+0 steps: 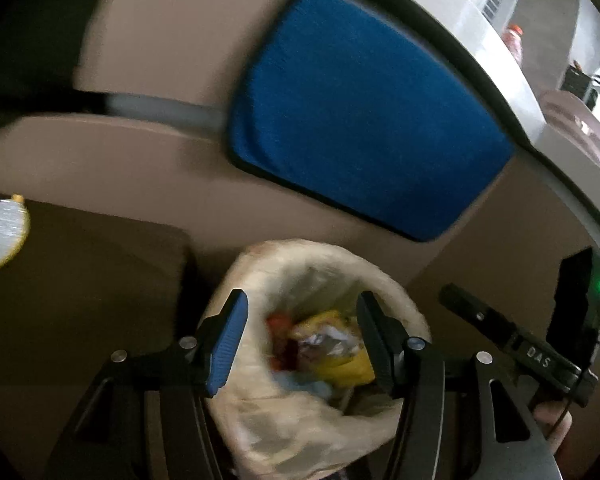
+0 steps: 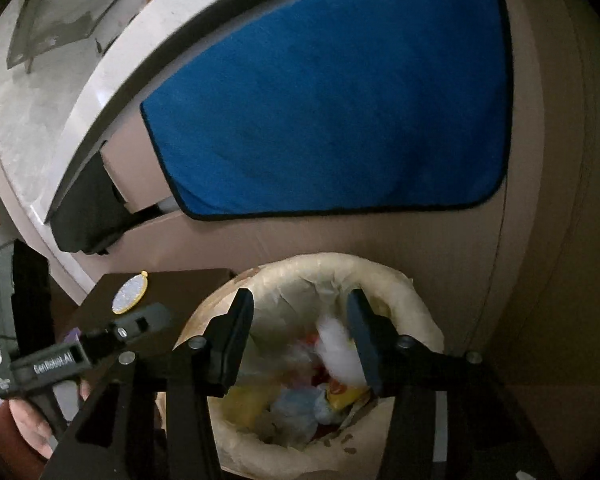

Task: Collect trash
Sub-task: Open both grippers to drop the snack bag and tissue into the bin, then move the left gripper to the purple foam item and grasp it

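Nearest in both wrist views are the grippers themselves, each tilted down over the same trash bin. The left gripper [image 1: 300, 340] has its jaws standing wide apart with nothing between the pads; through the gap the bin's contents show. The right gripper [image 2: 300, 340] also has its jaws spread wide and grips nothing, though a blurred white scrap [image 2: 336, 350] shows in the gap close against the inner face of the right-hand finger, above the rubbish; whether it touches that finger cannot be told.

The trash bin [image 1: 400, 300] sits on the floor just below and beyond the fingertips, lined with a pale, crumpled bag [image 2: 388, 276] folded over its rim. Inside lies a heap of trash [image 1: 332, 344]: yellow and silvery wrappers, something red, and pale blue crumpled pieces [image 2: 300, 404].

Just left of the bin stands a dark brown low surface [image 2: 188, 288] with a round, gold-rimmed silvery disc [image 2: 130, 294] lying on it.

Beyond the bin rises a tan cabinet front [image 2: 380, 236], and a blue cloth [image 2: 332, 96] with a dark edging hangs flat against it. Farthest, above the cabinet, runs the pale table [image 2: 40, 92] edge, with an orange-lidded container [image 1: 514, 36] standing on it, too blurred to identify.
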Demonstrator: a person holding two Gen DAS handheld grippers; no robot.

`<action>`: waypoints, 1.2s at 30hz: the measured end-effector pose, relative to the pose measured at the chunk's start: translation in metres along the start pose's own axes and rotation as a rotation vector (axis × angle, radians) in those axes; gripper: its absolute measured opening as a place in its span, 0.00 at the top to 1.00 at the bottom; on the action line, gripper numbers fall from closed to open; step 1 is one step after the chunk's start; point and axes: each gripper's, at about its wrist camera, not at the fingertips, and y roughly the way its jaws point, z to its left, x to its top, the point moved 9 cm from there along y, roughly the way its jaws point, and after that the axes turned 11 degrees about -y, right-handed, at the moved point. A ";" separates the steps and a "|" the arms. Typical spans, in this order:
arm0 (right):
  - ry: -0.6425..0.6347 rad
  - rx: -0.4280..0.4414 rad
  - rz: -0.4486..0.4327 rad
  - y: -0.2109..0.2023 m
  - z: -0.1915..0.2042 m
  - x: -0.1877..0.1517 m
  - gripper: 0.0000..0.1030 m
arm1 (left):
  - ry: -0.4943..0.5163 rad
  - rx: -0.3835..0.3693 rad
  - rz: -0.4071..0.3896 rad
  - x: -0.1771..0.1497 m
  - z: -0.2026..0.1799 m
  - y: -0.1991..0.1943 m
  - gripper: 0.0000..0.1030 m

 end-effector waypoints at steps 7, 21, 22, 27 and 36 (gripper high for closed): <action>-0.047 -0.015 -0.010 -0.005 0.015 0.000 0.55 | -0.046 0.234 -0.205 0.024 0.083 -0.081 0.44; -0.192 0.106 0.025 0.025 0.118 -0.005 0.55 | -0.714 0.537 -0.359 0.001 0.371 -0.233 0.44; -0.194 0.114 0.029 0.029 0.126 -0.005 0.55 | -0.720 0.534 -0.347 0.001 0.378 -0.229 0.44; -0.231 0.169 0.051 0.046 0.170 -0.011 0.55 | -0.687 0.524 -0.252 0.004 0.390 -0.195 0.44; -0.304 0.196 0.115 0.087 0.229 -0.014 0.55 | -0.431 0.611 -0.172 0.034 0.363 -0.145 0.43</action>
